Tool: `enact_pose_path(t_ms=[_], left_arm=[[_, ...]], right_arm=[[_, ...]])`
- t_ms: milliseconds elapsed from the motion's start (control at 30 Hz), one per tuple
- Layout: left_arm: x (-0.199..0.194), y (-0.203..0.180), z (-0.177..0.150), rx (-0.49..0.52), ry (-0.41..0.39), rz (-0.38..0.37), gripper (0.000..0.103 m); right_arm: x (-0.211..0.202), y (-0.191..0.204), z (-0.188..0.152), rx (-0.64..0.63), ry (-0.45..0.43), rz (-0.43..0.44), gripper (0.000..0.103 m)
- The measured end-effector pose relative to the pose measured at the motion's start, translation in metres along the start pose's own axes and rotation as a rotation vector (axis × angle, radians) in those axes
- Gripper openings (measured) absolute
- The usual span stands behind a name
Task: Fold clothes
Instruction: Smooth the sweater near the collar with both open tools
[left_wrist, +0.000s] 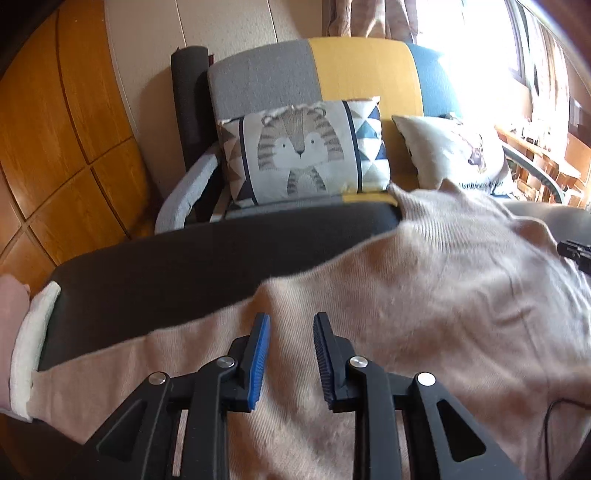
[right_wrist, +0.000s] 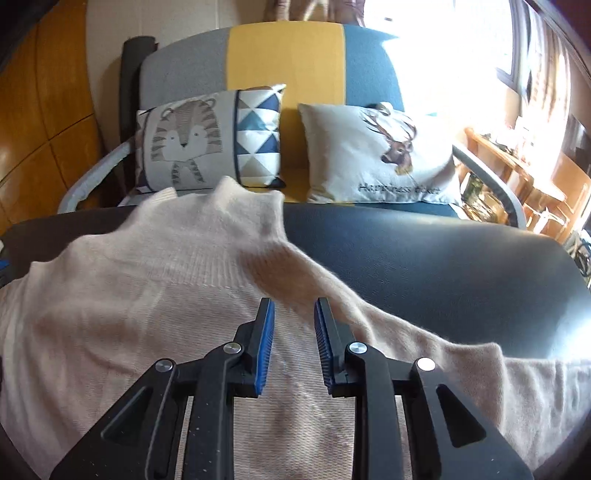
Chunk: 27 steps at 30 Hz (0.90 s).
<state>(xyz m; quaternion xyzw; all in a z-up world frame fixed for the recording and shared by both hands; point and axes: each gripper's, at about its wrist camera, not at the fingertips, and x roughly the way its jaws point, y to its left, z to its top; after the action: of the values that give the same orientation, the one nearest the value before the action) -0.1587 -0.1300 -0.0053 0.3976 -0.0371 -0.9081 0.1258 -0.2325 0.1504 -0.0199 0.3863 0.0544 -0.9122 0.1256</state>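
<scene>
- A beige knitted sweater with a ribbed high collar (right_wrist: 177, 295) is lying spread out on a dark, smooth, rounded table top (right_wrist: 443, 258), covering most of its near part.
- The sweater's collar is pointing toward the far edge of the table, and one sleeve (right_wrist: 461, 354) is trailing off toward the right along the near side.
- The left gripper (left_wrist: 291, 321), black with blue ribbed pads, is hovering over the sweater's near left part; its jaws are standing a narrow way apart with nothing pinched between them.
- The right gripper (right_wrist: 294, 304) is hanging over the shoulder area where the sleeve is starting; its jaws are also sitting narrowly apart, gripping no cloth.
- Behind the table, a sofa with grey, yellow and blue panels (right_wrist: 284, 55) is standing against the wall.
- A cushion printed with a striped tiger (right_wrist: 192, 140) and a white cushion printed with a deer head (right_wrist: 373, 155) are leaning side by side on the sofa.
- A pink-and-white folded cloth (left_wrist: 22, 332) is resting at the table's left edge.
</scene>
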Motion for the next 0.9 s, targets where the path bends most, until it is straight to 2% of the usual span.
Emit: enact_pose_path(t_ms=[100, 200, 267, 400, 533, 667, 733, 833, 900], left_arm=[[0.012, -0.023, 0.025, 0.053, -0.004, -0.019, 0.025], [0.038, -0.049, 0.027, 0.119, 0.020, -0.020, 0.025], [0.057, -0.058, 0.023, 0.147, 0.043, -0.005, 0.025], [0.067, -0.048, 0.020, 0.116, -0.001, 0.005, 0.030], [0.073, -0.038, 0.020, 0.065, -0.002, 0.019, 0.040], [0.077, -0.041, 0.017, 0.078, -0.017, 0.055, 0.042], [0.078, -0.041, 0.015, 0.081, -0.023, 0.057, 0.042], [0.079, -0.034, 0.017, 0.058, -0.014, 0.017, 0.041], [0.079, -0.026, 0.019, 0.028, 0.002, -0.035, 0.041]], right_arm=[[0.011, 0.020, 0.010, -0.062, 0.022, 0.028, 0.025], [0.030, 0.022, 0.017, -0.033, 0.050, 0.040, 0.025], [0.044, 0.020, 0.019, -0.044, 0.074, 0.006, 0.025], [0.065, 0.007, 0.022, -0.027, 0.089, -0.032, 0.025], [0.074, -0.010, 0.028, 0.090, 0.077, -0.061, 0.028], [0.075, -0.009, 0.030, 0.085, 0.071, -0.078, 0.030], [0.070, -0.012, 0.032, 0.092, 0.084, -0.046, 0.031], [0.044, -0.010, 0.024, 0.069, 0.058, 0.011, 0.031], [0.026, -0.003, 0.012, 0.013, 0.075, 0.034, 0.039]])
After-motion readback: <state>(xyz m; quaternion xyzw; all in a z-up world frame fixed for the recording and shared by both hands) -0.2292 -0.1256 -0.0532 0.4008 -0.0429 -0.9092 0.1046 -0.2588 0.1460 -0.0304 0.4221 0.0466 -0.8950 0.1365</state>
